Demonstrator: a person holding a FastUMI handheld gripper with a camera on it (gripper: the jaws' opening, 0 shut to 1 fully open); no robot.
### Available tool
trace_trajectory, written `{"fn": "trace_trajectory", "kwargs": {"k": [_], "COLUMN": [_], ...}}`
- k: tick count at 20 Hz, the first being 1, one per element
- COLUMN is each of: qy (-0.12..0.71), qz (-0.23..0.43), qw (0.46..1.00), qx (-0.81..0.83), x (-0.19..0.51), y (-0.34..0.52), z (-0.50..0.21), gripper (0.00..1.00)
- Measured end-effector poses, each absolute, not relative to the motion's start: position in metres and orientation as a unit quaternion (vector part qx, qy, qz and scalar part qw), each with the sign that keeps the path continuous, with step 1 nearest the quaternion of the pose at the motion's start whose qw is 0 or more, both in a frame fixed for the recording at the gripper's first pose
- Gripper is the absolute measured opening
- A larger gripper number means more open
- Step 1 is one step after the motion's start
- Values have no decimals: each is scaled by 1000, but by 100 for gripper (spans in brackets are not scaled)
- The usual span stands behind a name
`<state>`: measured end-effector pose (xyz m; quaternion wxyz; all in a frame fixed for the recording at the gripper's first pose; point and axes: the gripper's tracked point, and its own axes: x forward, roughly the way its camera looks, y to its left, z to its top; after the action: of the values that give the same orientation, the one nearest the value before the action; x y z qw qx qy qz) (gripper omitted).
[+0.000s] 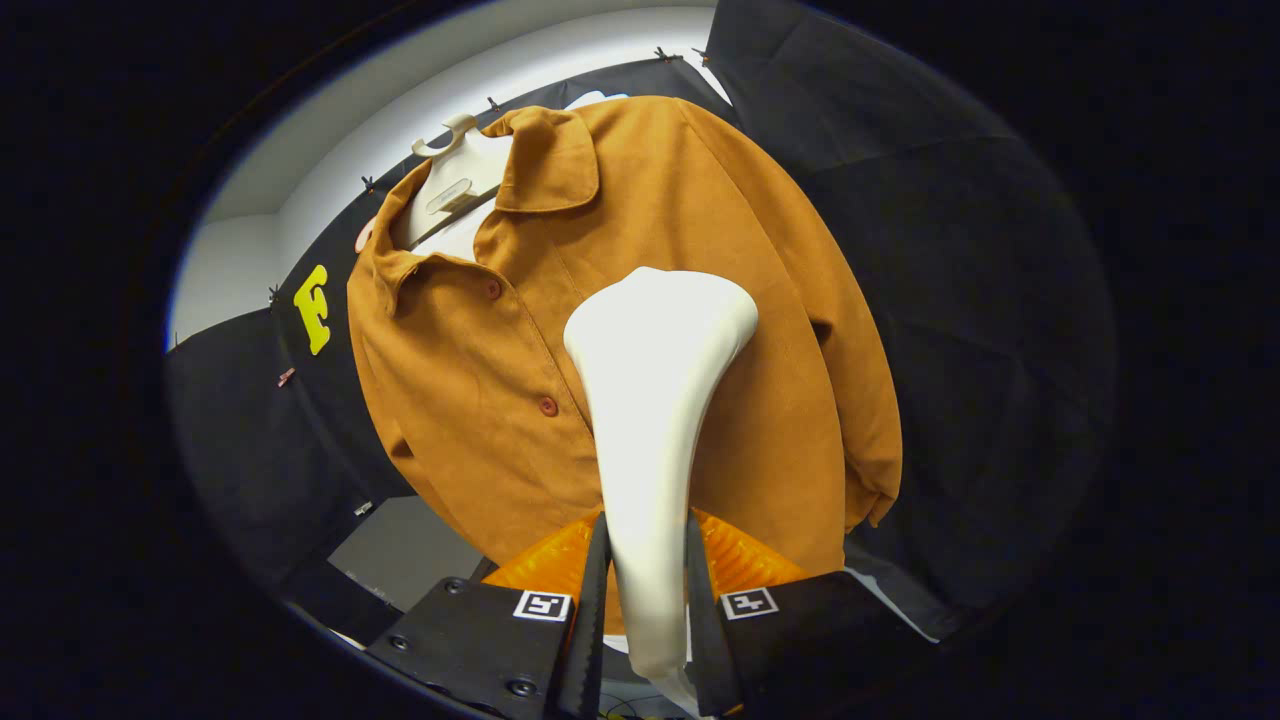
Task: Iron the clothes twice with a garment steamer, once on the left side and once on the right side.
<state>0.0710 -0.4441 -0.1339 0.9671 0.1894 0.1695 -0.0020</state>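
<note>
- The gripper (645,590) is clenched on the garment steamer (650,400): both fingers press against the steamer's narrow handle, one on each side, with no gap showing between finger and handle.
- The steamer is white and smooth. Its slim handle runs down between the fingers and out past their base, and it rises ahead of them, widening into a broad flared head.
- The head of the steamer stands in front of the shirt (640,330), over the chest area just to the side of the button line. Whether the head actually touches the cloth cannot be told from this angle.
- The shirt is a tan-brown, suede-like garment with a collar and a row of reddish buttons (548,406) down the front. It hangs on a pale hanger (452,180), whose hook shows above the open collar.
- The shirt hangs tilted in the view, its collar up and away from the fingers and its hem just beyond the fingertips. One sleeve (868,420) hangs down along the far side, its cuff well apart from the steamer.
- Behind the shirt is the black cloth wall (960,300) of the booth, pinned with small clips along its top edge, with a white wall above it.
- An orange ribbed part (735,560) sits just behind the fingers, to either side of the steamer's handle.
</note>
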Motion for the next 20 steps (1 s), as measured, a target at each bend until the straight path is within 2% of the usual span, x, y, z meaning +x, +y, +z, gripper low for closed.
{"fn": "trace_trajectory", "kwargs": {"k": [11,20], "qy": [258,304], "qz": [-39,-80], "qw": [936,909], "qx": [235,273], "x": [46,17], "y": [-450,-464], "z": [-229,-278], "gripper": [40,40]}}
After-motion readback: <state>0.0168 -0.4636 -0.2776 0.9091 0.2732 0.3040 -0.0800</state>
